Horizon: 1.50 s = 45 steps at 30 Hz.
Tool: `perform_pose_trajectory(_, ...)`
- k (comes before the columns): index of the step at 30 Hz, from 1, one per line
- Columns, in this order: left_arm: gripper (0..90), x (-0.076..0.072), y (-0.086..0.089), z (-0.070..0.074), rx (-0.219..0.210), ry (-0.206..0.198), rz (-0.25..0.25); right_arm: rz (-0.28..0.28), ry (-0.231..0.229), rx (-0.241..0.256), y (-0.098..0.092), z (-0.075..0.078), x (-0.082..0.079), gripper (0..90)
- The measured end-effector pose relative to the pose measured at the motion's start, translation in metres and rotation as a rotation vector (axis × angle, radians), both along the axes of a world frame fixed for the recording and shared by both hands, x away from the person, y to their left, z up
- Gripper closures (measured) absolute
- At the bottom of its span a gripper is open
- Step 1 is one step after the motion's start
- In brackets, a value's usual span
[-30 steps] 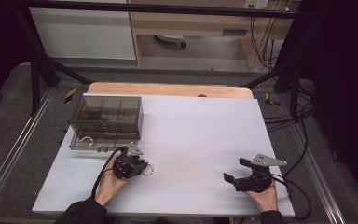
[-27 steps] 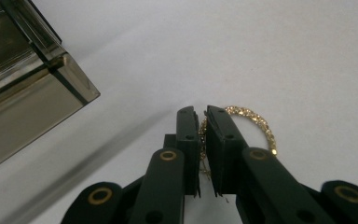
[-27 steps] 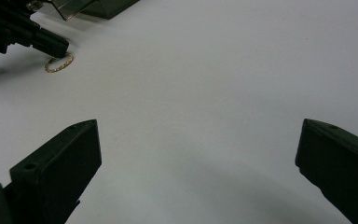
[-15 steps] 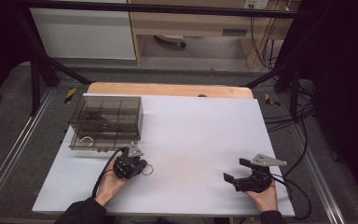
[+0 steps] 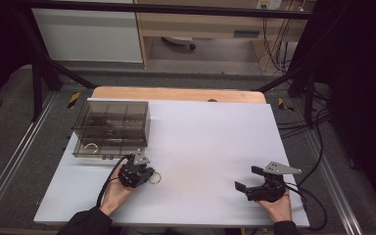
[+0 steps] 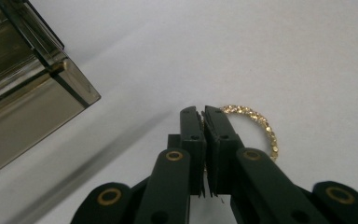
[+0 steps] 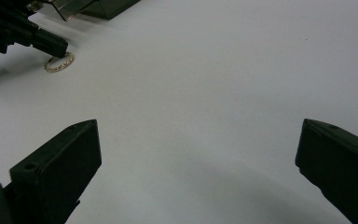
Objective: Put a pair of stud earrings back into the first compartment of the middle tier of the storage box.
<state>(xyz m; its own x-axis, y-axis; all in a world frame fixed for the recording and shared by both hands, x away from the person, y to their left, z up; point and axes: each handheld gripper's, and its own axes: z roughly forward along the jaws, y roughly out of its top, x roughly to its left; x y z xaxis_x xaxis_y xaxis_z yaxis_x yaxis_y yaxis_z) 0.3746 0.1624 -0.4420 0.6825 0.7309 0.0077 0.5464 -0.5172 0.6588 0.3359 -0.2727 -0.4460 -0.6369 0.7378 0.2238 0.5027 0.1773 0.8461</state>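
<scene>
Beside the box (image 5: 111,128), left gripper (image 6: 204,116) apparently unmoved, pinching bracelet (image 6: 256,123)

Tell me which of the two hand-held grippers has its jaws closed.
The left hand-held gripper, beside the smoky box: its jaws are pinched on the gold ring. The right hand-held gripper has its jaws spread wide over bare table.

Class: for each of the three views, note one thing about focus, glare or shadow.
High view: even light on the table, dark surroundings. Left gripper view: the ring is sharp, the box glares and a soft shadow streak crosses the table. Right gripper view: near jaws blurred, faint shadows under them, ring small but clear.
</scene>
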Motion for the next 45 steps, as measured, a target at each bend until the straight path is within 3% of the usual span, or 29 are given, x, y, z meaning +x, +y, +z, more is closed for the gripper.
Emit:
perform_pose_trajectory(14,86.5,-0.008,0.011,0.014,-0.052,-0.014,0.008,0.002,-0.001,0.0,0.001,-0.001,0.0,0.7)
perform_pose_trajectory(45,86.4,-0.024,0.05,0.038,-0.087,-0.021,0.05,0.001,0.004,-0.003,0.001,-0.001,0.0,0.7)
